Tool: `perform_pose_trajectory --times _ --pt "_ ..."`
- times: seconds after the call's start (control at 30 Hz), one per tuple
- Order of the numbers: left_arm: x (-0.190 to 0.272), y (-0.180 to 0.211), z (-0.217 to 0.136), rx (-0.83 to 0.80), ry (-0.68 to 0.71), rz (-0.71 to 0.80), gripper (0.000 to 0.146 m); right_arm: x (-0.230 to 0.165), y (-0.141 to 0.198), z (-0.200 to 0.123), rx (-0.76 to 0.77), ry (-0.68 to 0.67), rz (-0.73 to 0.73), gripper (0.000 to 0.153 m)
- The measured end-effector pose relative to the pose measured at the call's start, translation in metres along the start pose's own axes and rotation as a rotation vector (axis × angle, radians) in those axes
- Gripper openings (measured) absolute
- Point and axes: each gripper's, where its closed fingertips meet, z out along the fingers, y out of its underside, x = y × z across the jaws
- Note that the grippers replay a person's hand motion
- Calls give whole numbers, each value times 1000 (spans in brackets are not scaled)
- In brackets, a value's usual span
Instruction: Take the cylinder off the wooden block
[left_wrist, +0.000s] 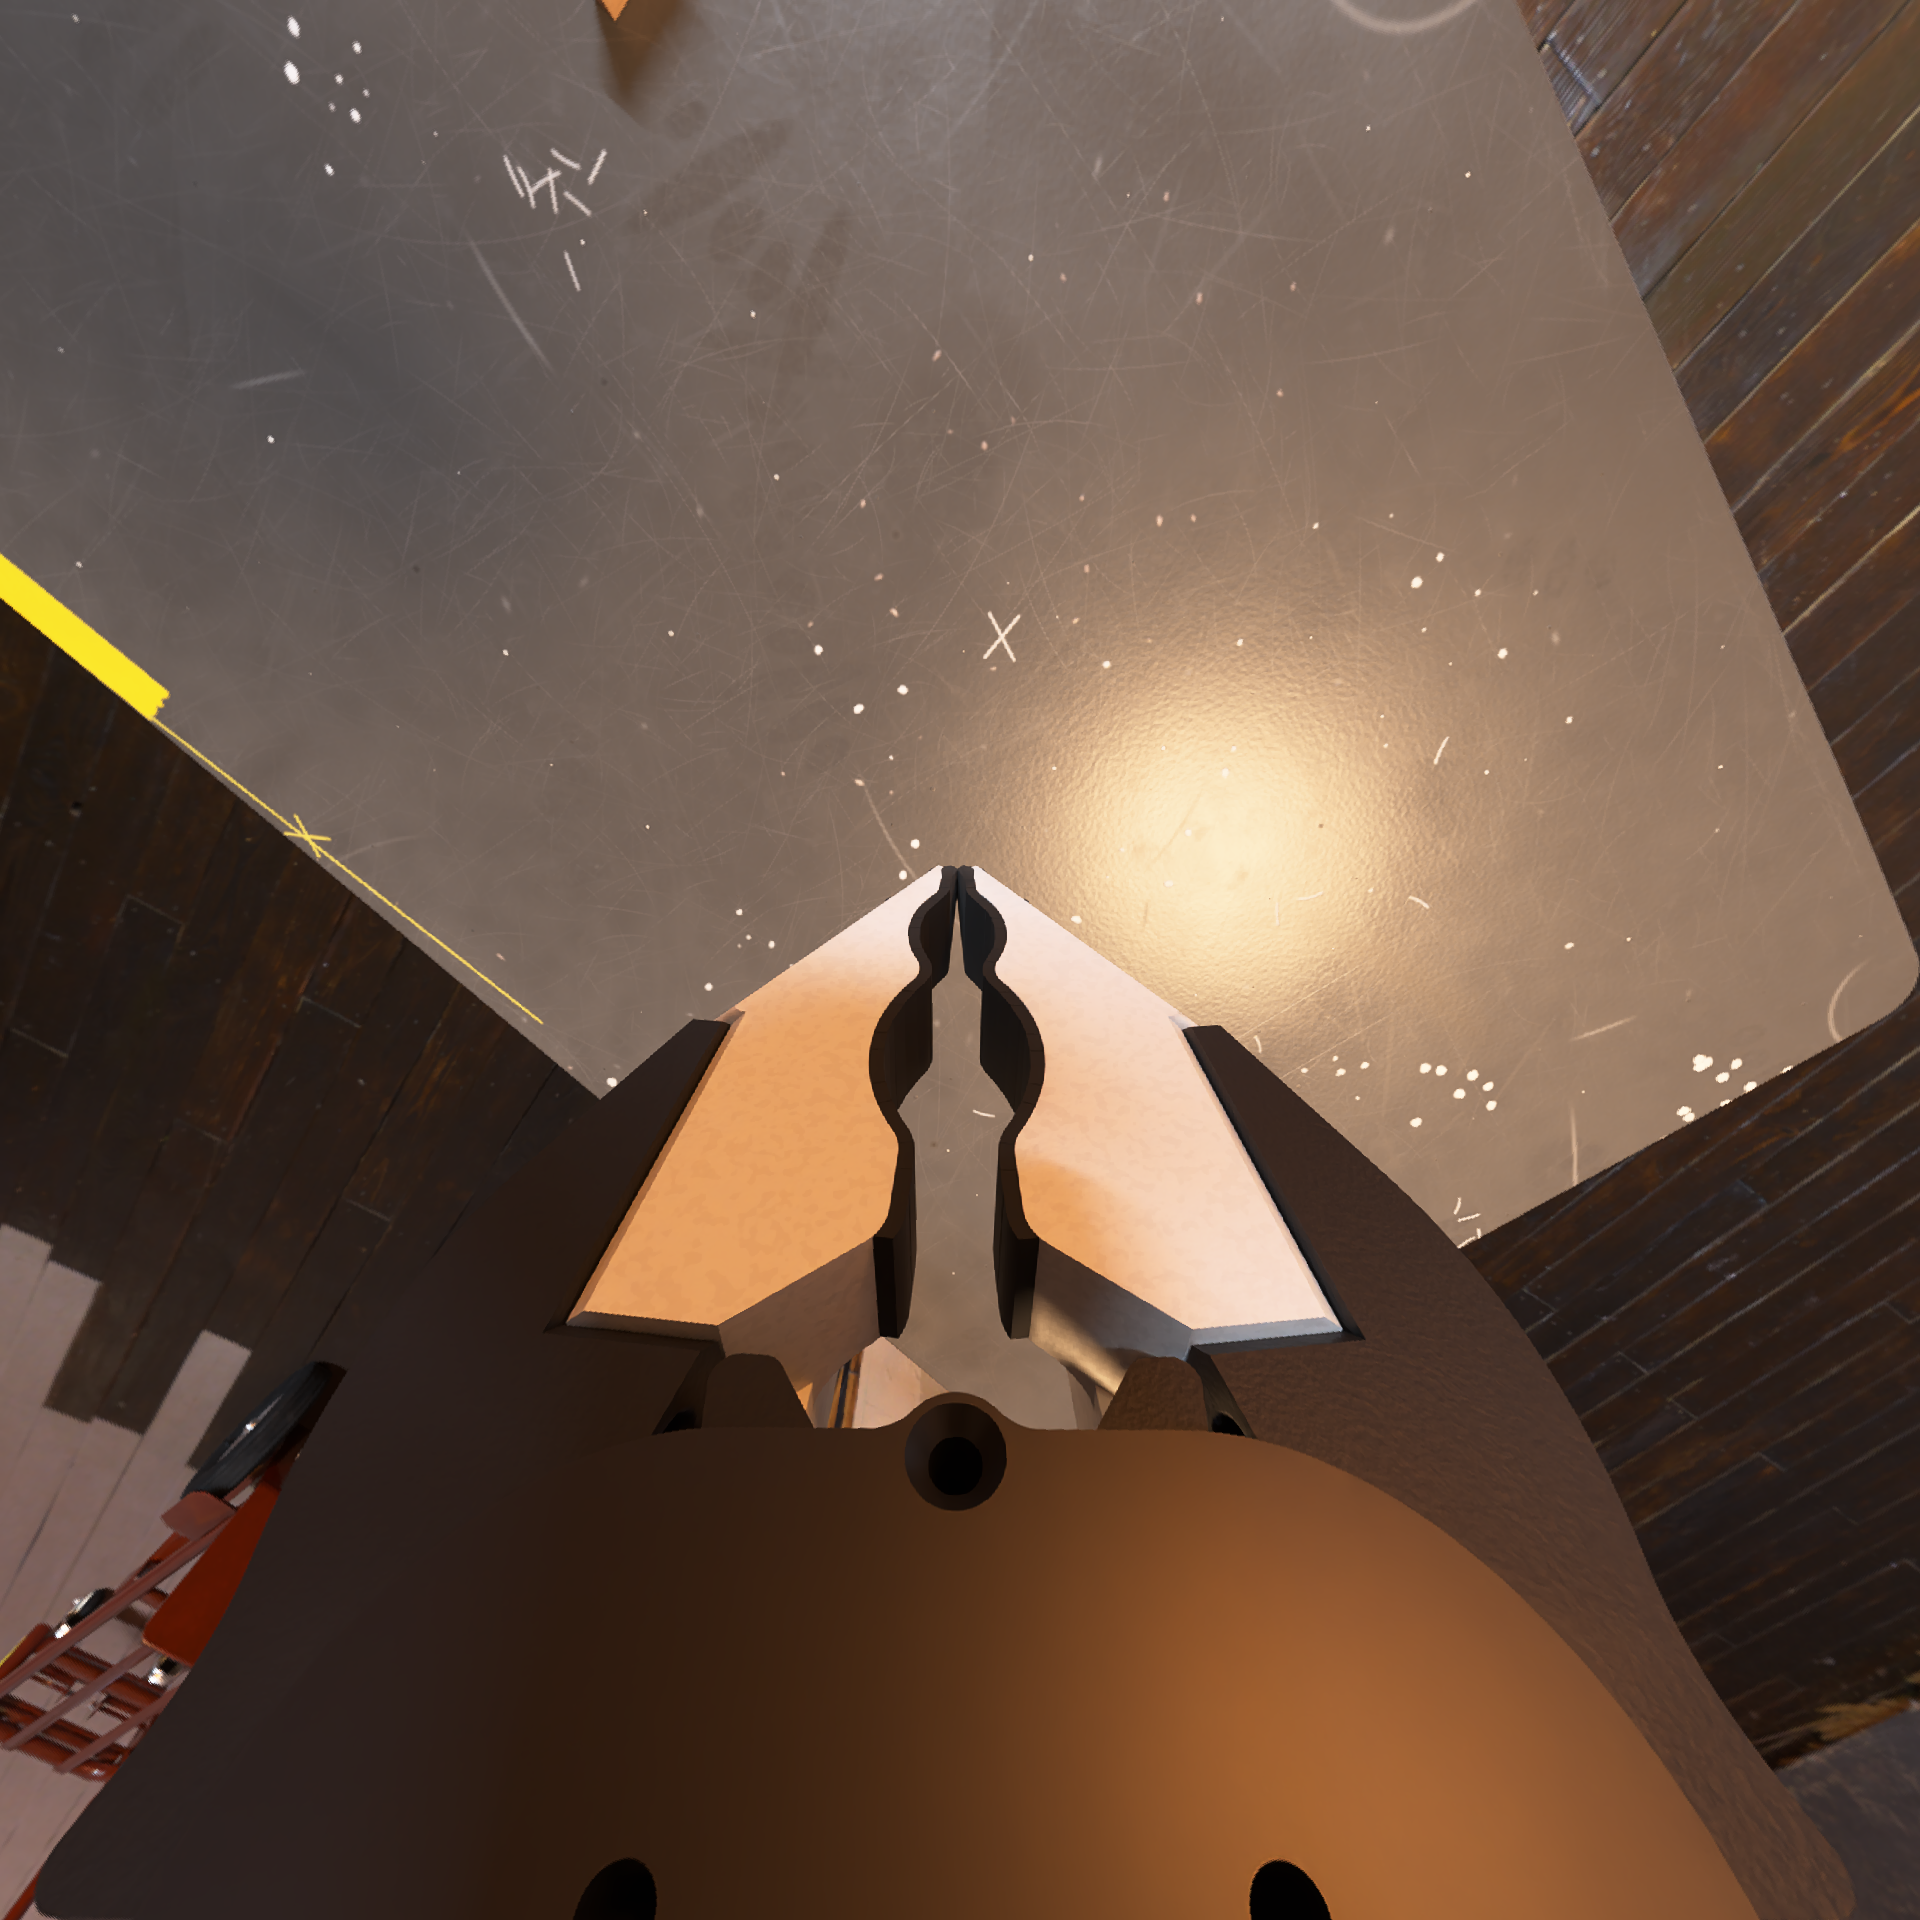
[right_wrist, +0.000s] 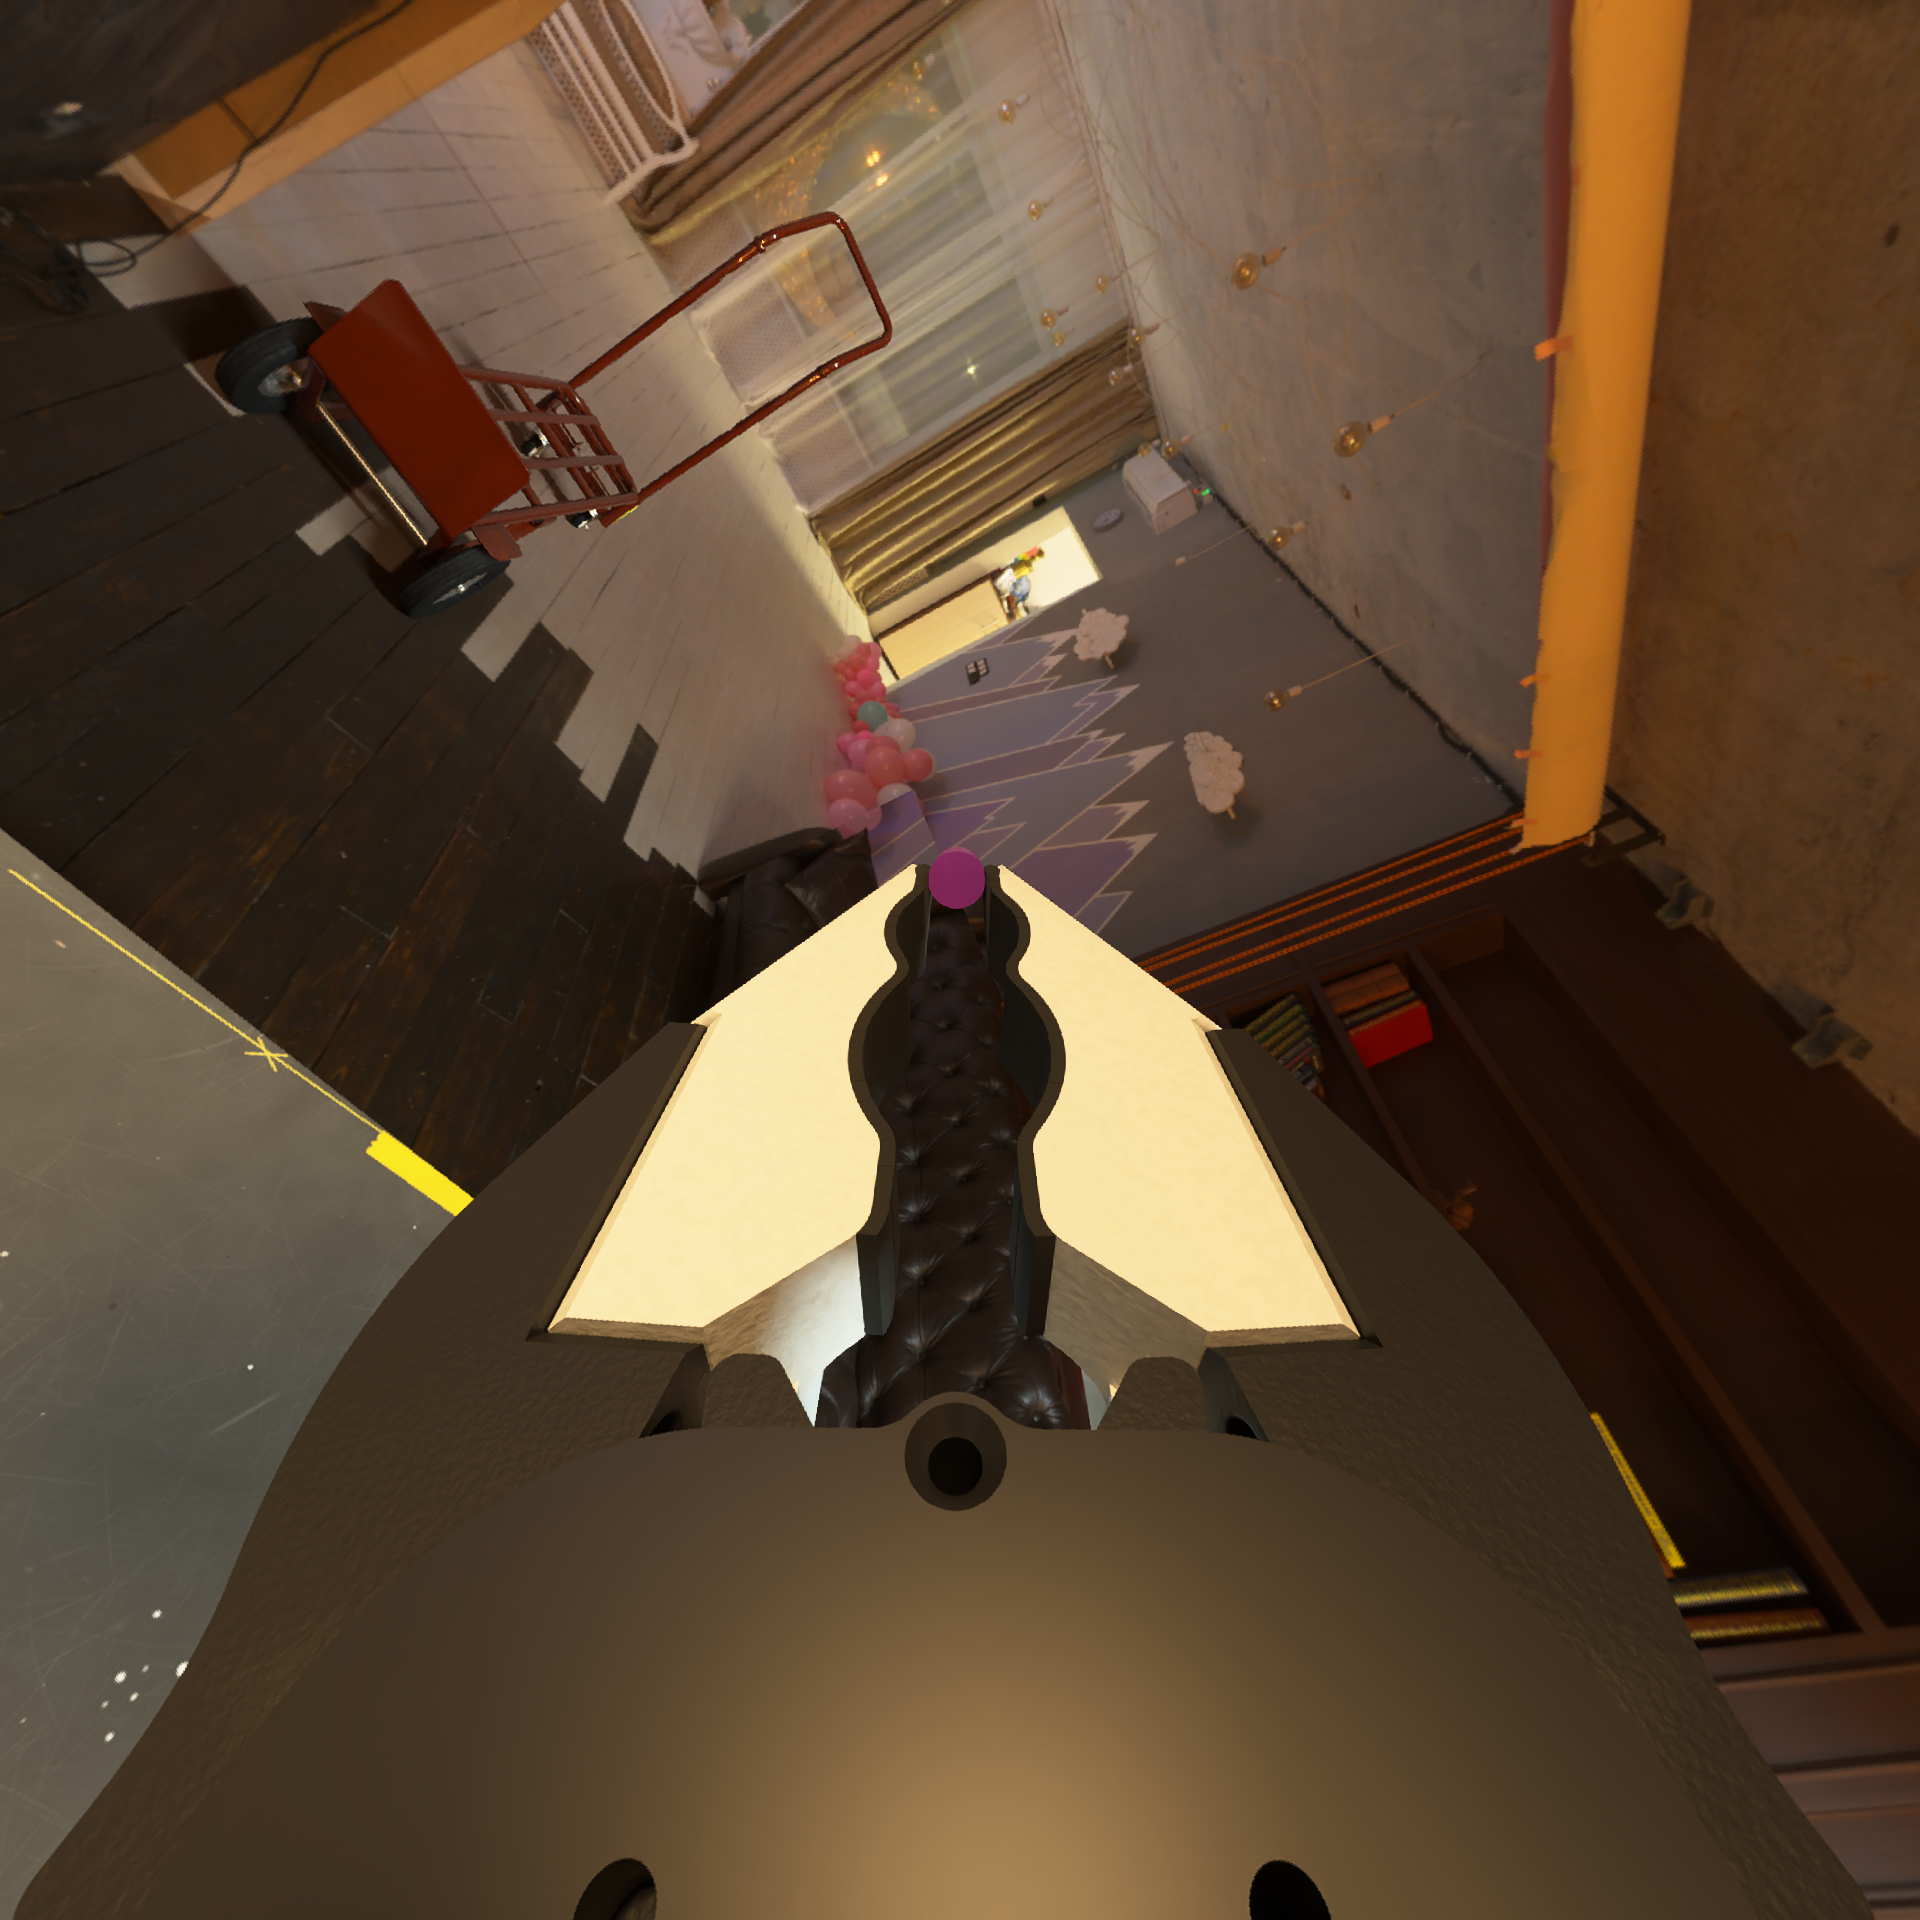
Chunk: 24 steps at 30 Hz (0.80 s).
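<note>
Between right jaws at tips: magenta cylinder (right_wrist: 955, 878) gripped, lifted clear of counter (right_wrist: 156, 1247). Left jaws closed, empty. Next: set down away from block.

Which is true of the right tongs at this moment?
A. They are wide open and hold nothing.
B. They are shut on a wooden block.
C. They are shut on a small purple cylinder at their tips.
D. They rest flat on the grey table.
C: in the right wrist view the right tongs pinch the purple cylinder at their tips, off the table.
</note>
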Motion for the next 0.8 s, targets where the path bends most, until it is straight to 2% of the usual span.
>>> perform_pose_trajectory --times 0.23,0.8 --pt "-3 0 -3 -9 -5 -7 0 8 -3 -3 25 26 -3 10" --pt "-6 3 -4 -27 13 -22 0 -1 17 1 4 17 71 10"
